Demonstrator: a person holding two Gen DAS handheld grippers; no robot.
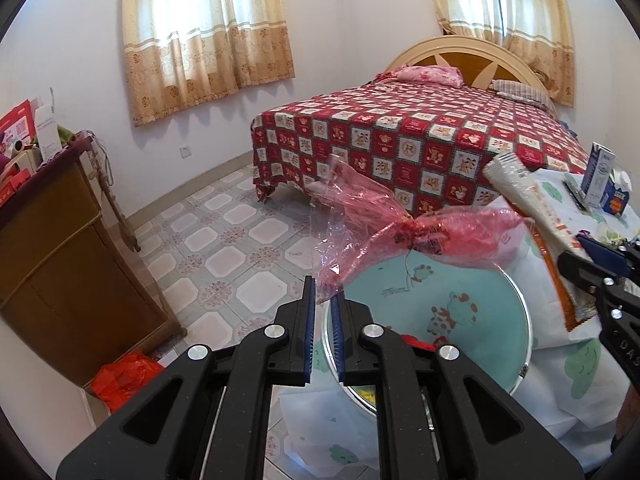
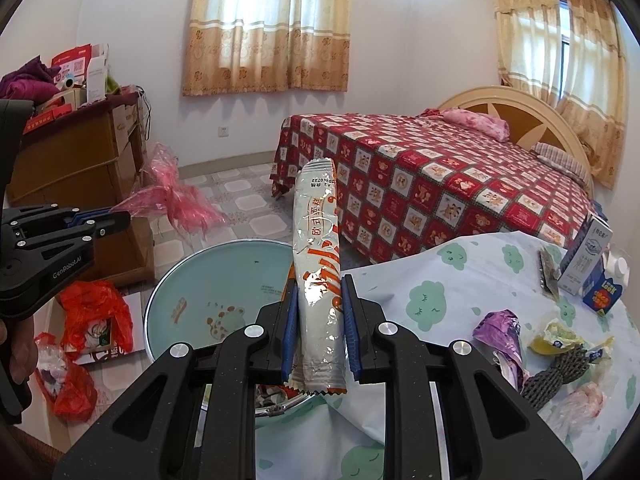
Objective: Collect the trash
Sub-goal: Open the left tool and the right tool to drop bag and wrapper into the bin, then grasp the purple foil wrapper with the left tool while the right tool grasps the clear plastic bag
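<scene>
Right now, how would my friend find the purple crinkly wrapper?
Find the table covered in a white cloth with green clouds, beside the red checked bed. At its near right side lies a heap of scraps. The purple wrapper is the only purple piece, left of the yellow packet.

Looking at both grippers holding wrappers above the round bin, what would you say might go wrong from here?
1. The left gripper pinches only a corner of the pink cellophane; it may slip out or drift past the bin.
2. The long snack wrapper in the right gripper stands tall and could catch the rim.
</scene>
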